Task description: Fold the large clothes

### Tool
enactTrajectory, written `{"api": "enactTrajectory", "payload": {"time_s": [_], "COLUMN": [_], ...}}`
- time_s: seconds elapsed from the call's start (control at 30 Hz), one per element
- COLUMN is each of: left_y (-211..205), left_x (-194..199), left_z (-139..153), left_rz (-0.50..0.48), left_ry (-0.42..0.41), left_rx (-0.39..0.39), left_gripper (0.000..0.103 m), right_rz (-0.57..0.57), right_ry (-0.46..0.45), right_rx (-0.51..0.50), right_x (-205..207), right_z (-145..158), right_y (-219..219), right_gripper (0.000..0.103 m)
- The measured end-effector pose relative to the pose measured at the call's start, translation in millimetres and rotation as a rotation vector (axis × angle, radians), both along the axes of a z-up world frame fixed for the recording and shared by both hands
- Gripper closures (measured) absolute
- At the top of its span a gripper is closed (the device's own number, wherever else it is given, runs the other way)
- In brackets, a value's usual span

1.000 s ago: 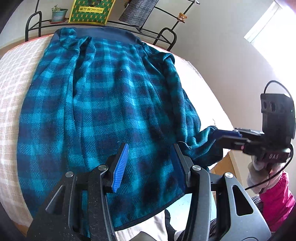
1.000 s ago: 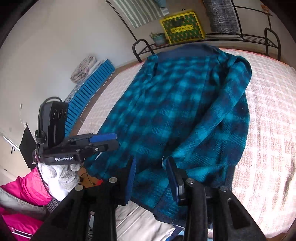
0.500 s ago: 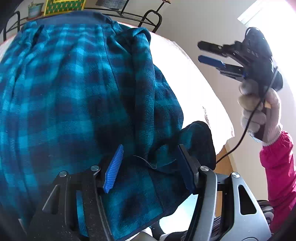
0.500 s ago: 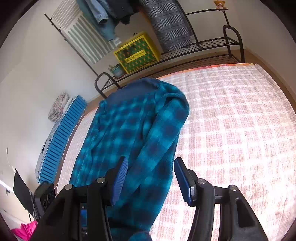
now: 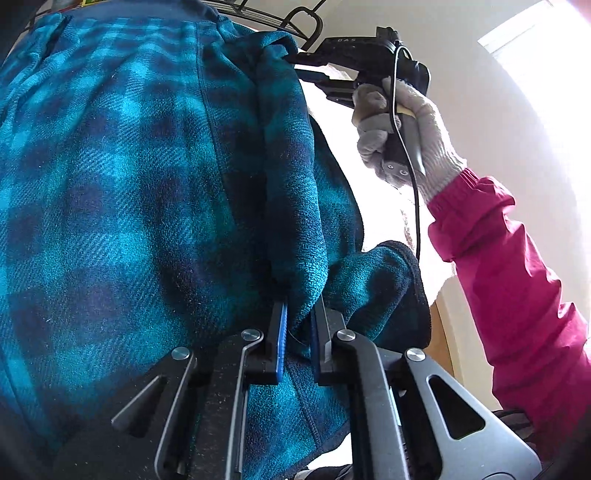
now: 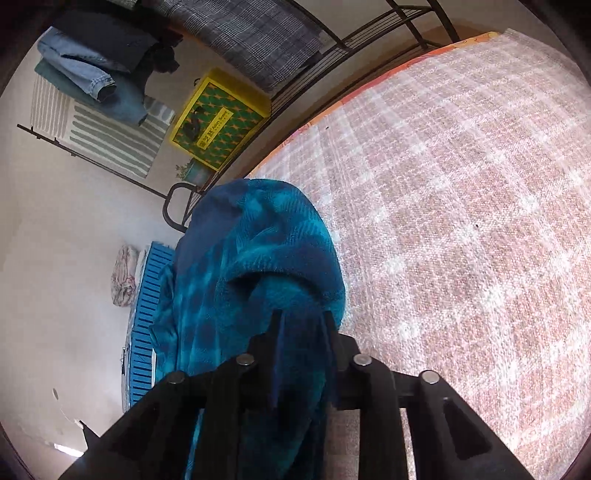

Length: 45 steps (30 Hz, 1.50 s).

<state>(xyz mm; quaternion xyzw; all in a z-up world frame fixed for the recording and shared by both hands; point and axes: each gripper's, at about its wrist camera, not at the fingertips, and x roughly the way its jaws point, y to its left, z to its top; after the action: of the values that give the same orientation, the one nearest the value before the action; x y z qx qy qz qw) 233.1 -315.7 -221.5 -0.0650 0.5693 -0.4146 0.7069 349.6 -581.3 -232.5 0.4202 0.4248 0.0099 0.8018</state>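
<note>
My left gripper (image 5: 298, 314) is clamped on a fold of the shirt (image 5: 129, 192), its fingers (image 5: 279, 332) pinching the sleeve fabric near the hem; the shirt, blue and teal plaid fleece, lies spread on the bed (image 6: 461, 221), reaching away toward the rack (image 6: 369, 33) at the bed's far end; my right gripper (image 6: 301, 325) is clamped on a bunched fold at the shirt's shoulder, on the side nearer the rack, with cloth draped down between and below its fingers; my gloved right hand (image 5: 395, 122) holds that gripper above the bed; beyond the bed, a yellow box (image 6: 218, 122) sits under the rack.
</note>
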Motion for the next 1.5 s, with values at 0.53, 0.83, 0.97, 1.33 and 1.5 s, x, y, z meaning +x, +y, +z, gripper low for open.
{"api": "enactTrajectory", "payload": {"time_s": [0.53,0.83,0.97,1.33,1.5], "left_y": [9.6,15.9,17.5,31.7,52.7], "left_x": [3.9,-1.0,-1.0,1.6,7.2], "left_z": [-5.7,-6.9,-6.6,-12.2,-23.1], "left_rz": [0.015,0.021,0.024,0.044,0.095], "left_ry": [0.052,0.058,0.058,0.076,0.106], "left_rx": [-0.107,-0.109,-0.112,-0.164,-0.176], "left_gripper": [0.096,0.096,0.096,0.097,0.097], "right_rz": [0.064,-0.108,-0.077,0.203,0.337], "right_ry": [0.047,0.053,0.007,0.067,0.130], "right_rx": [-0.451,0.042,0.005,-0.728,-0.813], "right_x": [33.4,-0.3,12.5,76.8,123.3], "right_z": [100.0,-5.9,8.4,143.1,105.4], "right_y": [39.6,-15.7,-0.4,120.9,176.8], "right_gripper": [0.055,0.057,0.093,0.098,0.097]}}
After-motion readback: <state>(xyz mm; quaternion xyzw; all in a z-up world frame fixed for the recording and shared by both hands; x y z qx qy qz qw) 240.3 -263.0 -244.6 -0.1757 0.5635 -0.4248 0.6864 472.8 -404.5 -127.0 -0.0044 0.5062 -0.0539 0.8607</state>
